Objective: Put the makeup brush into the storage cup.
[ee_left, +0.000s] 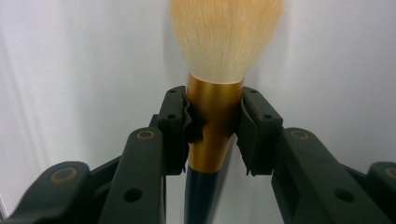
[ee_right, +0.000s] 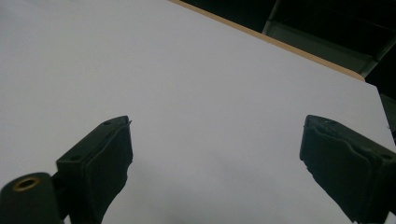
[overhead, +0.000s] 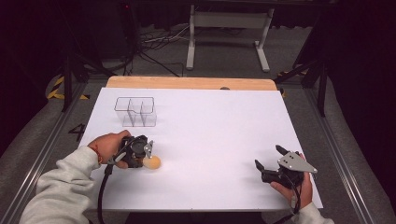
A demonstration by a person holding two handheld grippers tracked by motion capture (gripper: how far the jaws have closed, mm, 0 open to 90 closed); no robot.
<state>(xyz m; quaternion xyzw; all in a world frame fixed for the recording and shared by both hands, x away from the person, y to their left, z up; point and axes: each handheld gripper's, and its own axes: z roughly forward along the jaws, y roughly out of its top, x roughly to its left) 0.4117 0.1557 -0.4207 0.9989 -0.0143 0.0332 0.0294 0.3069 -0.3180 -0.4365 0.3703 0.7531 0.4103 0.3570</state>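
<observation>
White tabletop (overhead: 210,126), brush (ee_left: 215,116) gripped at near left.
Left gripper (ee_left: 215,123) jaws clamp its gold ferrule, bristles beyond; right gripper (ee_right: 215,154) jaws stand apart.

Each forearm wears a light grey fleece sleeve (overhead: 56,186) with a ribbed cuff; a thin red-orange wristband (overhead: 97,154) sits just behind the left hand (overhead: 109,145). The left gripper (ee_left: 215,123) is matt black, with brass-ringed pivot holes behind the ridged rubber pads (ee_left: 180,126). A black cable (overhead: 102,191) trails rearward. The right gripper (overhead: 268,163) carries a grey three-cornered plate (overhead: 295,163) on top.
</observation>
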